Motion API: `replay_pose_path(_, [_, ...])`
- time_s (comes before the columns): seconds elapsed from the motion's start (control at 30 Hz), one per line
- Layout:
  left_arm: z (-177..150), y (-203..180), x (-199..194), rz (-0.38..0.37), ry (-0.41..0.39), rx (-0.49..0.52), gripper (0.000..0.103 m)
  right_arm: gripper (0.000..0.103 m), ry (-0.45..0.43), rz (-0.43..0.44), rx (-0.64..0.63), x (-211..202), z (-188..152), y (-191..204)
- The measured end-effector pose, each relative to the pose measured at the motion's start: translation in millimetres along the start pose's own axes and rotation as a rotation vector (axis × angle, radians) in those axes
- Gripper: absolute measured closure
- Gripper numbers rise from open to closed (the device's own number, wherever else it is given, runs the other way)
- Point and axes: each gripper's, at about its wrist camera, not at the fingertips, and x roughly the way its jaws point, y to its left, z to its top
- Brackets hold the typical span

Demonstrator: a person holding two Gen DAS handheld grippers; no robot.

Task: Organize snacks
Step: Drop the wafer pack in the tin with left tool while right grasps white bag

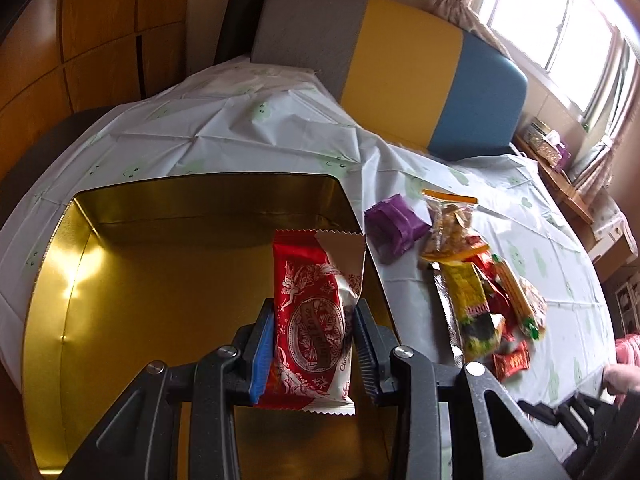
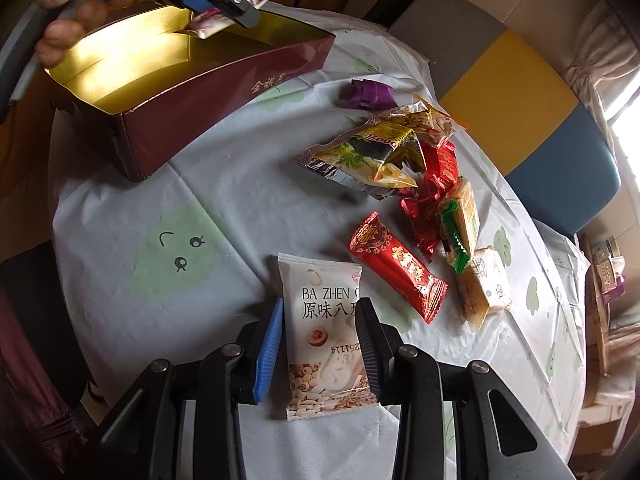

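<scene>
Left gripper: closed on a red-and-white wrapped biscuit, held over the gold-lined box, near its right wall. Right gripper: jaws on either side of a white cake packet lying on the tablecloth; whether they are actually pressing it cannot be told. Loose stock beside it: red sweet, green-wrapped cracker, yellow seaweed pack, purple packet. Handling note: the box appears otherwise unfilled, so lower the biscuit close to the floor, away from the wall, then release, so it lands flat and leaves room for the rest.
</scene>
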Motion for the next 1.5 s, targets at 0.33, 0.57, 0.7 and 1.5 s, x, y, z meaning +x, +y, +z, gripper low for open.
replay_pose_path(0.33, [19.8,-4.2,27.1,0.055,0.024,-0.025,0.065,0.067,0.001,0.002,-0.002,0.4,0.1,0.4])
replay_pose_path(0.57, [22.7,-9.7,33.7,0.075,0.022,-0.004,0.062,0.067,0.001,0.004,-0.002,0.8,0.1,0.3])
replay_pose_path(0.7, [20.9,-12.3,32.9,0.075,0.023,0.012,0.053,0.067,0.001,0.006,0.001,1.4,0.0,1.0])
replay_pose_path(1.5, [-62.0,-12.6,-49.7,0.213,-0.095,0.146,0.050,0.069,-0.001,0.111,0.163,1.9,-1.7,-20.3])
